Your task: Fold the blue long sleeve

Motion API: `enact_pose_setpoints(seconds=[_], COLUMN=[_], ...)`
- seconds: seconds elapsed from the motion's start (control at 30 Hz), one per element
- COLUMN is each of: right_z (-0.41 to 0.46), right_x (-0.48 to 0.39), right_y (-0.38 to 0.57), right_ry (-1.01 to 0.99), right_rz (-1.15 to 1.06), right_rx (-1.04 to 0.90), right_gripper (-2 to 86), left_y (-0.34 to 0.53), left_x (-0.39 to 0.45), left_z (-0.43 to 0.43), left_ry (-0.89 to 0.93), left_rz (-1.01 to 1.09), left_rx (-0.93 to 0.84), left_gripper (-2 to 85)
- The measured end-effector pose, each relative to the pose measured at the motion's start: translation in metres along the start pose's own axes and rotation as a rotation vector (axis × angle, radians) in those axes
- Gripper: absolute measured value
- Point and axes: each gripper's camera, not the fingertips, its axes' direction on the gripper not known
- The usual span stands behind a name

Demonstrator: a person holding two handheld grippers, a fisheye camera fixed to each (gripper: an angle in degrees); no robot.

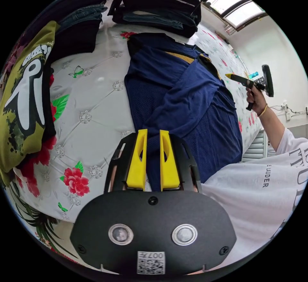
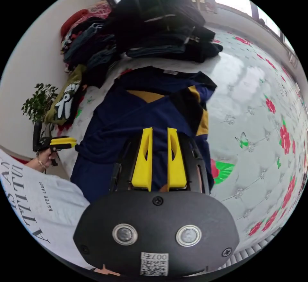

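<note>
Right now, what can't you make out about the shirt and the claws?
- Shirt hem: left gripper view, hidden behind the left claw body and the person's white top.
- Left claw grip: left gripper view, cloth runs between the jaws; whether they pinch it is unclear.
- Right claw: right gripper view, cloth lies behind the jaws; contact unclear.
- Lower sleeve: right gripper view, covered by the claw body.

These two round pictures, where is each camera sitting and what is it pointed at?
Left gripper view: rides on the left gripper, looking past its yellow jaws at the blue long sleeve on the flowered bed; the person's white shirt and the hand holding the right gripper show.
Right gripper view: rides on the right gripper, facing the same garment; the left gripper and shirt show.
Shared: the blue long sleeve, the bed, the dark clothes pile.
</note>
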Motion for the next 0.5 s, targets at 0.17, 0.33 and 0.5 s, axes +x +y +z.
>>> enact_pose_setpoints(seconds=[0.17,0.33,0.5], right_z=[0.032,0.044,0.012], right_x=[0.06,0.136,0.238], right_y=[-0.036,-0.029,-0.008], right_ry=[0.088,0.185,0.423], right_rz=[0.046,0.117,0.311], right_rx=[-0.058,-0.108,-0.13], right_gripper=[1.0,-0.2,-0.3], left_y=[-0.02,-0.036,-0.053], left_x=[0.032,0.065,0.104], left_z=[0.0,0.0,-0.001], left_ry=[-0.03,-0.042,-0.057], left_rz=[0.069,0.108,0.149], left_rx=[-0.052,-0.096,-0.118], left_gripper=[6.5,6.4,6.0])
